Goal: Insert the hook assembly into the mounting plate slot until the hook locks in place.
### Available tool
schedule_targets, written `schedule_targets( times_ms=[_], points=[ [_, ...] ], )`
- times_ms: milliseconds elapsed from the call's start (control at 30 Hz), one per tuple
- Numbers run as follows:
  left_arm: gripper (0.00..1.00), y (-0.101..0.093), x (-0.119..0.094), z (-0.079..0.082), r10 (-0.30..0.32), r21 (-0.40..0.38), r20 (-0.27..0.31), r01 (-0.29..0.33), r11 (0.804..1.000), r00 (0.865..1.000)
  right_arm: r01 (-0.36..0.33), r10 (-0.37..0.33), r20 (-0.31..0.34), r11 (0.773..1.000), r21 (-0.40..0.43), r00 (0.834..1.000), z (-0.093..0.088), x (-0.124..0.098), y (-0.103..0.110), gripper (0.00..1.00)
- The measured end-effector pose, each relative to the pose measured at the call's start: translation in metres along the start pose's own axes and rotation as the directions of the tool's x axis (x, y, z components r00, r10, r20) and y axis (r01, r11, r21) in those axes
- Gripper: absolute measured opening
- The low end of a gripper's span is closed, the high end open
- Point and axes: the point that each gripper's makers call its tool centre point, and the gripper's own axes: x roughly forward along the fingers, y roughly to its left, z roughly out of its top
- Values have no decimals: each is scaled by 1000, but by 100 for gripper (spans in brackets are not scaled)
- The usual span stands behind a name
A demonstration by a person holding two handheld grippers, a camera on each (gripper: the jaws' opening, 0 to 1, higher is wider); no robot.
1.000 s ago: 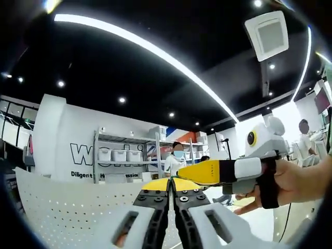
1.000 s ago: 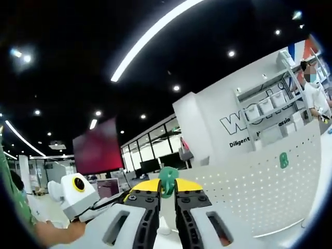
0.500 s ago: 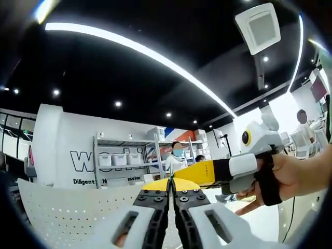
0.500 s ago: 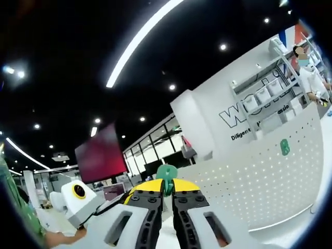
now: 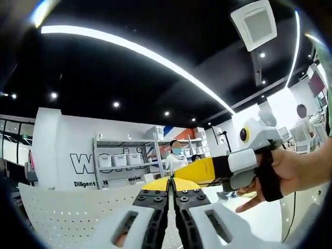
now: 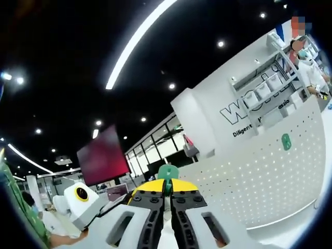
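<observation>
In the right gripper view my right gripper (image 6: pixel 166 185) is shut on a small green hook (image 6: pixel 167 173), which sticks up between its yellow jaw tips. Behind it stands the white perforated mounting plate (image 6: pixel 249 181), with a second green hook (image 6: pixel 286 141) fixed on it at the right. My left gripper (image 5: pixel 171 182) has its yellow tips pressed together and nothing shows between them. The plate (image 5: pixel 67 207) lies low on the left in the left gripper view. The right gripper (image 5: pixel 187 175) reaches in there from the right, held by a hand (image 5: pixel 290 168).
The left gripper (image 6: pixel 120 201) sits at the lower left of the right gripper view. Both cameras point upward at a dark ceiling with light strips. Shelves with white bins (image 5: pixel 122 155) and a person (image 5: pixel 175 158) stand in the background, and a red screen (image 6: pixel 104 161) hangs far off.
Both views have shifted slightly with the hands. The right jaws now stand closer together around the green hook. The left jaws remain pressed together.
</observation>
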Motion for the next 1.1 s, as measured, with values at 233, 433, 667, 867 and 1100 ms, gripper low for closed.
schedule_targets(
  times_ms=[233, 433, 667, 867, 1100],
  points=[
    [3, 1, 1, -7, -15, -19, -33, 15, 1000, 999, 17, -17, 3, 998, -63, 1000, 1, -1, -3, 1],
    [3, 5, -2, -15, -21, -62, -71, 16, 998, 997, 45, -45, 8, 987, -154, 999, 4, -3, -8, 1],
    [5, 7, -5, -19, -27, -64, -99, 21, 998, 995, 76, -81, -5, 956, -284, 997, 3, -7, -12, 1],
    [3, 5, -1, -24, -43, -48, -120, 38, 998, 992, 62, -79, -38, 940, -337, 996, -5, -7, -7, 1],
    [2, 17, 1, -27, -4, -35, -135, 0, 999, 991, 36, -69, -82, 935, -354, 994, -13, -7, -3, 1]
  ],
)
